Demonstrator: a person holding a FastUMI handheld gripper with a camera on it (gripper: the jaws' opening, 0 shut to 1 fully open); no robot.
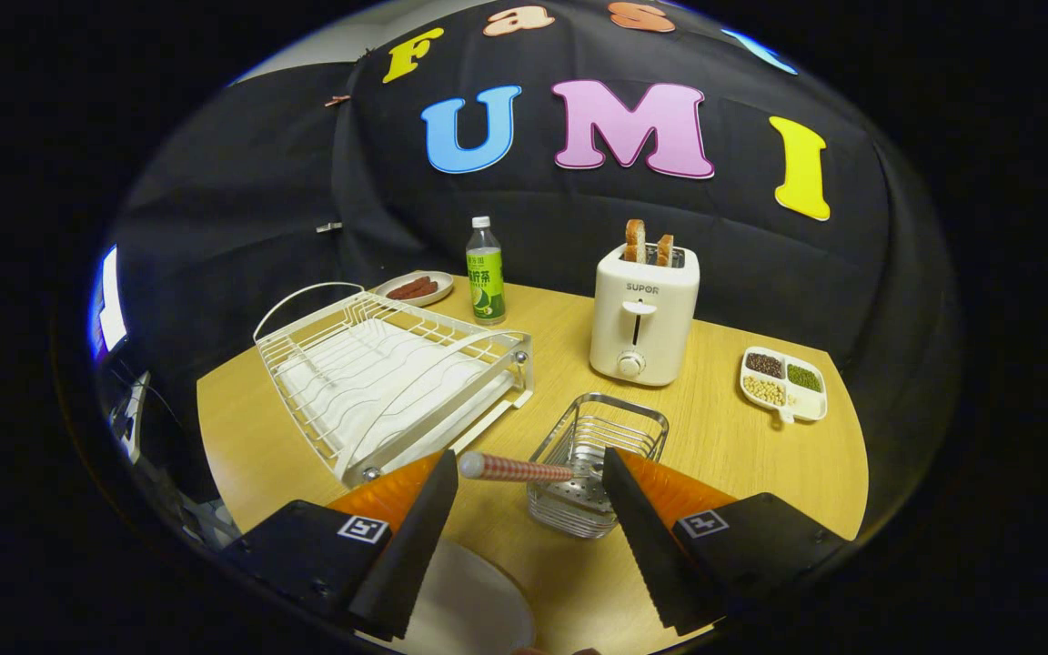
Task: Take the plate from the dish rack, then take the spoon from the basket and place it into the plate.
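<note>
Gripper view, looking forward over a round wooden table (742, 455) against a black cloth wall. At the bottom of the frame the gripper (531, 473) has its two fingers spread wide, pinching nothing. A bare strip of tabletop runs between them.

The spoon (517, 468) lies across that gap, just ahead of the fingertips. Its long axis runs nearly level, left to right. The patterned handle's rounded end points left and sits close by the left fingertip; I cannot tell whether they touch. Its right end dips into the wire basket (599, 464), which stands at bottom centre beside the right finger.

The plate (478, 605) lies flat on the table at the bottom of the frame, below the fingers, partly hidden by the left one. It sits near the table's front edge.

The white dish rack (392, 377) fills the left middle of the frame, its near corner close to the left finger. Open wood lies to the right of the basket.

Farther back stand a green bottle (486, 273), a small dish of dark food (415, 288) and a white toaster (642, 314) holding two slices of bread. A divided tray of beans (783, 382) sits at the right edge of the table.
</note>
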